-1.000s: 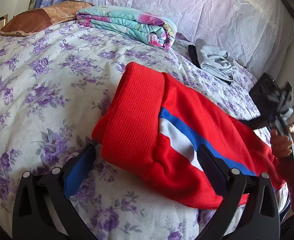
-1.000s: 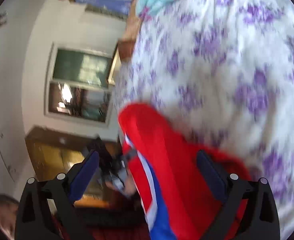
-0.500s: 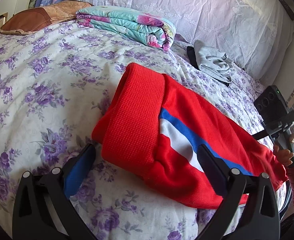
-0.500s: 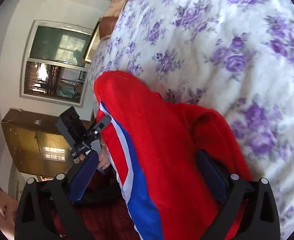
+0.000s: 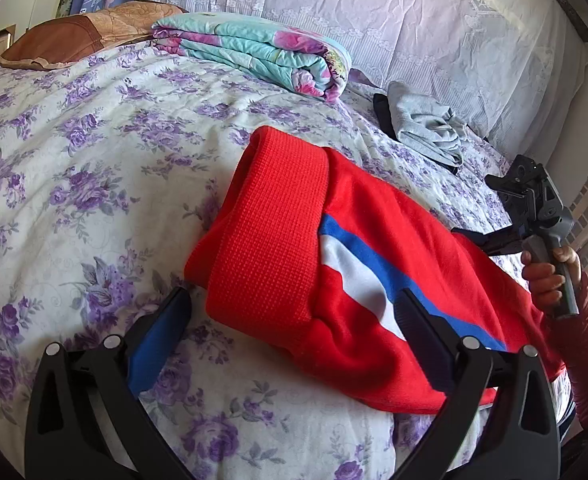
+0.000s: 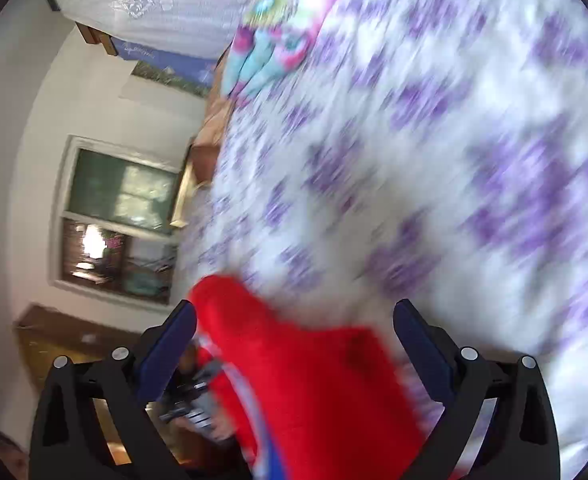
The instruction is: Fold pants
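Note:
The red pants (image 5: 314,264), with a ribbed waistband and a blue and white side stripe, lie folded lengthwise on the floral bed. My left gripper (image 5: 294,316) is open and hovers over the waistband end, with the cloth between its spread fingers but not gripped. The right gripper's body (image 5: 534,208) shows at the far right, held by a hand beyond the leg end. In the blurred right wrist view my right gripper (image 6: 294,328) is open, with the red pants (image 6: 314,392) low between its fingers.
A folded teal floral quilt (image 5: 262,52) and a brown pillow (image 5: 82,36) lie at the head of the bed. A grey garment over a black one (image 5: 426,128) lies by the lace-covered headboard. The purple-flowered bedspread (image 5: 74,168) stretches to the left.
The right gripper has swung and tilted: its view now shows more bedspread and less of the pants. The left gripper and the pants have stayed still.

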Demonstrator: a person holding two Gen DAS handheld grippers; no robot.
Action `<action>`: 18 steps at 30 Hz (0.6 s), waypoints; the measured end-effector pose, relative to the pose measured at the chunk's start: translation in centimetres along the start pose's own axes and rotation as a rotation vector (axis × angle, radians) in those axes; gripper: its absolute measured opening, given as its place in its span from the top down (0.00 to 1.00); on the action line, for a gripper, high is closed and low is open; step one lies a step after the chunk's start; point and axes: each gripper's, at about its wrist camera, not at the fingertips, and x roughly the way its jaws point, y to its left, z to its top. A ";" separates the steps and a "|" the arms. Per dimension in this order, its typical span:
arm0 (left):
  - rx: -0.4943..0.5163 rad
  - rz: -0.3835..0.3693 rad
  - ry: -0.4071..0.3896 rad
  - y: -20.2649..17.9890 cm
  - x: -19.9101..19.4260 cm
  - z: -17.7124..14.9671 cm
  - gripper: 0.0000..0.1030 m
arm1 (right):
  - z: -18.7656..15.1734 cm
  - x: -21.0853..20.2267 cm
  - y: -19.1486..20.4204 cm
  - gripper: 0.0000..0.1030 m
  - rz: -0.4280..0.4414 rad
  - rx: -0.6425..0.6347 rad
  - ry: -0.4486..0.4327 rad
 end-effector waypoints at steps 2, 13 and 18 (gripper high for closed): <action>0.000 0.000 -0.001 0.0 0.0 0.0 0.04 | -0.5 -0.7 0.7 0.04 0.034 -0.008 -0.007; 0.000 -0.001 -0.002 0.0 0.0 0.0 0.04 | -2.7 3.0 1.6 0.18 -0.023 -0.082 0.034; 0.000 -0.002 -0.002 0.0 0.0 0.0 0.04 | -3.1 0.1 2.6 0.11 -0.119 -0.141 -0.087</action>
